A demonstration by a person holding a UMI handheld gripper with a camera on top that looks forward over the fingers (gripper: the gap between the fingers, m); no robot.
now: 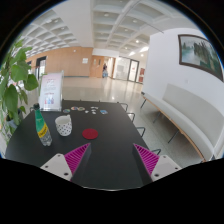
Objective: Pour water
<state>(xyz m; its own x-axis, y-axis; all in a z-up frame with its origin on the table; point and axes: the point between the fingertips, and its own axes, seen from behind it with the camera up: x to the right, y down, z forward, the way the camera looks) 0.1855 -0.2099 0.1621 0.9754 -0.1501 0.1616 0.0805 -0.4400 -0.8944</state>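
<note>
A green plastic bottle [42, 129] stands upright on the dark table [110, 150], ahead and to the left of my fingers. A white patterned cup [64, 125] stands just right of the bottle. A small red disc [90, 133] lies on the table beyond the cup, to its right. My gripper [112, 158] is open and empty, its pink pads wide apart over the table's near end. The left finger [73, 157] is close to the bottle and cup, a little nearer than they are. Nothing is between the fingers.
A leafy plant [14, 85] stands to the left of the table. A framed sign [50, 90] and several small items sit at the table's far end. Chairs [135, 122] line the right side. A white bench [185, 120] runs along the right wall.
</note>
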